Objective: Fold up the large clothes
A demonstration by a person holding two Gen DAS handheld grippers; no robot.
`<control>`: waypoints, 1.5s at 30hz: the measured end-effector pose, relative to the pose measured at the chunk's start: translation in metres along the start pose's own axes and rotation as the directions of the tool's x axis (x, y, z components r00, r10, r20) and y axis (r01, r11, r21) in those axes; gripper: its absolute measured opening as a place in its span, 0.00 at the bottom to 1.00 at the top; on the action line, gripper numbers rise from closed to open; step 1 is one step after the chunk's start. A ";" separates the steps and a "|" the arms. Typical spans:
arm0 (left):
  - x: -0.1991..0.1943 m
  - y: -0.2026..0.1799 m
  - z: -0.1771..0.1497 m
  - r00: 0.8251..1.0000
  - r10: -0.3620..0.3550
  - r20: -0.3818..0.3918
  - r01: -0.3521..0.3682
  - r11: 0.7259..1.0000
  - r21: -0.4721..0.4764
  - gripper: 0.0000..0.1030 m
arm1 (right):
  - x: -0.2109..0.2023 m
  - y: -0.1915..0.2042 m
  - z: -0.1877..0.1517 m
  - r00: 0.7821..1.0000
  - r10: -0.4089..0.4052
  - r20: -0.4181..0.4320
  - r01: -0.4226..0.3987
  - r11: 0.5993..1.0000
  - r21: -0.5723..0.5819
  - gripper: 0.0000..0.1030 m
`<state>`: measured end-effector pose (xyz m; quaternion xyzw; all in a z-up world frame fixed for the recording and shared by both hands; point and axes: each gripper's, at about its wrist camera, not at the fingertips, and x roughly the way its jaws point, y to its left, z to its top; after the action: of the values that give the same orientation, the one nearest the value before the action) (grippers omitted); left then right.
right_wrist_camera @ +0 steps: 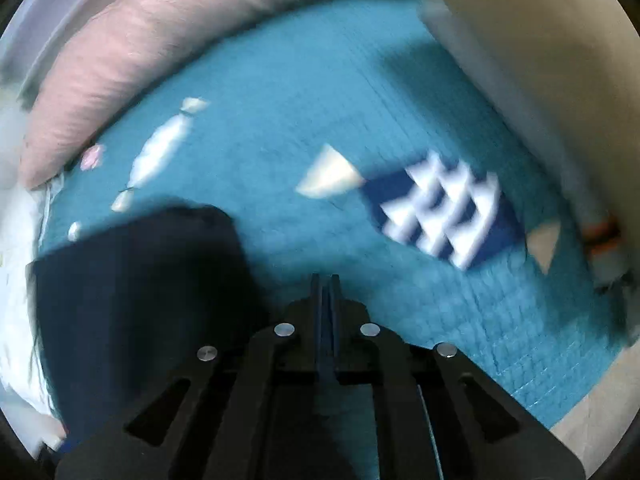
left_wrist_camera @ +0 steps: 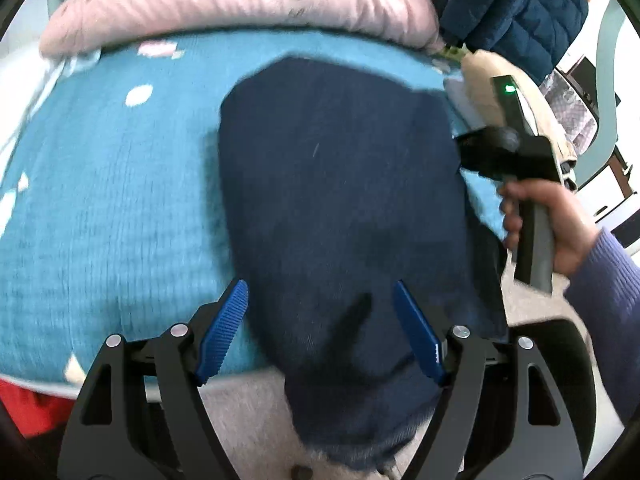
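**Two handheld grippers over a dark garment on a bed**

The left gripper (left_wrist_camera: 320,332), a black two-finger tool with ribbed blue pads (left_wrist_camera: 222,332), has its jaws spread wide and holds nothing. It points steeply down, its pads straddling the near part of a large dark navy knitted garment (left_wrist_camera: 340,184), apparently poised to take hold of that end.

The right gripper (right_wrist_camera: 326,280), a matching black tool, has its two fingers pressed together. In its own view no cloth is visible between them, and they point at bare bedding just right of the garment. Seen from the left wrist, a person's hand (left_wrist_camera: 560,232) in a purple knitted sleeve (left_wrist_camera: 612,280) grips this tool's handle at the garment's right edge, probably moving into position for a fold.

The navy garment lies as a broad, rounded, partly folded block on a teal quilted bedspread (left_wrist_camera: 112,200) patterned with white shapes. Its near end hangs over the bed's edge towards a pale floor.

Beyond it, a long pink ribbed pillow (left_wrist_camera: 240,0) runs along the far side of the bed. A dark blue quilted jacket (left_wrist_camera: 520,12) hangs at the upper right. A blue-and-white checked patch (right_wrist_camera: 444,216) shows on the bedspread in the right wrist view, which is blurred.
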<state>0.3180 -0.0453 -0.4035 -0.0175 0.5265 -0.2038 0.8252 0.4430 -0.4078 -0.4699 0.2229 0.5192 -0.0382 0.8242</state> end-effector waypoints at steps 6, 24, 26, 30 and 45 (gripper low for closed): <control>0.000 0.012 -0.038 0.998 -0.035 -0.047 0.033 0.998 -0.056 0.74 | -0.107 0.044 -0.067 0.989 0.034 0.141 -0.007 0.982 -0.186 0.05; 0.011 0.018 -0.090 0.992 -0.031 -0.122 0.016 0.992 -0.125 0.76 | -0.040 0.068 -0.233 0.963 0.091 -0.255 -0.133 0.980 -0.149 0.00; -0.001 0.018 -0.085 0.994 -0.055 -0.098 0.043 0.992 -0.118 0.76 | -0.043 0.071 -0.234 0.964 0.080 -0.255 -0.118 0.983 -0.141 0.00; -0.021 0.029 -0.068 0.997 -0.062 -0.040 0.057 0.990 -0.130 0.76 | -0.061 0.066 -0.237 0.962 0.168 -0.215 -0.182 0.982 -0.048 0.04; 0.063 0.020 -0.053 0.945 -0.267 -0.189 0.217 0.944 -0.248 0.87 | -0.101 0.045 -0.259 0.948 0.312 -0.053 -0.303 0.943 0.136 0.16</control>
<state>0.3009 -0.0398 -0.4859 -0.1524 0.6280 -0.2444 0.7229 0.1930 -0.2787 -0.4602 0.3540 0.5044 0.0667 0.7848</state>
